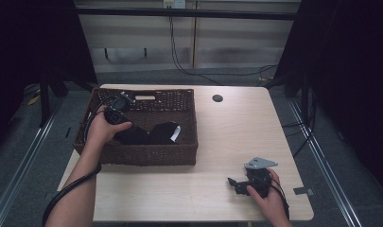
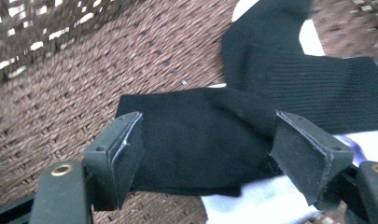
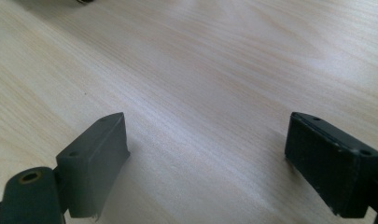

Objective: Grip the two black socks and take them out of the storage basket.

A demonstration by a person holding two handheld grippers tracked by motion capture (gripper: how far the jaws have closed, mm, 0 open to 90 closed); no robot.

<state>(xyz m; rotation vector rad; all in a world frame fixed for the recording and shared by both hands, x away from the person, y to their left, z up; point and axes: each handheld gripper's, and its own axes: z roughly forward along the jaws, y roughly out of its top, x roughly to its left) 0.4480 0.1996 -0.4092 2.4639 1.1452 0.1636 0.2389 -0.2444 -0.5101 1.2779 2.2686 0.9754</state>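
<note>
Wicker, dark brown and tightly woven, makes up the rectangular basket (image 1: 146,153) sitting on the left half of the pale wooden table (image 1: 217,142), with a slot handle cut into its far wall. Inside it lie black socks (image 1: 149,134), ribbed in places, with a bit of white fabric or label (image 1: 176,134) showing beside them. The person's left hand (image 1: 101,130) reaches down into the basket's left side, holding the left gripper (image 2: 203,149) low over the contents. In the left gripper view its jaws stand wide apart, one on each side of a flat fold of black sock (image 2: 196,140); the pads sit at the cloth's edges but have not closed on it, so it holds nothing that I can see. Behind that fold a second, ribbed stretch of sock (image 2: 308,79) runs off to the upper right, and the basket's woven floor (image 2: 107,70) fills the rest, slightly blurred. Over at the near right corner of the table, well apart from the basket, the right hand (image 1: 269,196) rests with the right gripper (image 1: 235,183), its grey three-cornered plate (image 1: 260,163) on top and its jaws pointing left. In the right gripper view the jaws are spread wide just above bare wood grain (image 3: 200,84), with nothing between them. A small round hole (image 1: 217,98) sits in the tabletop near the far edge, and cables (image 1: 179,61) hang against the wall behind.
</note>
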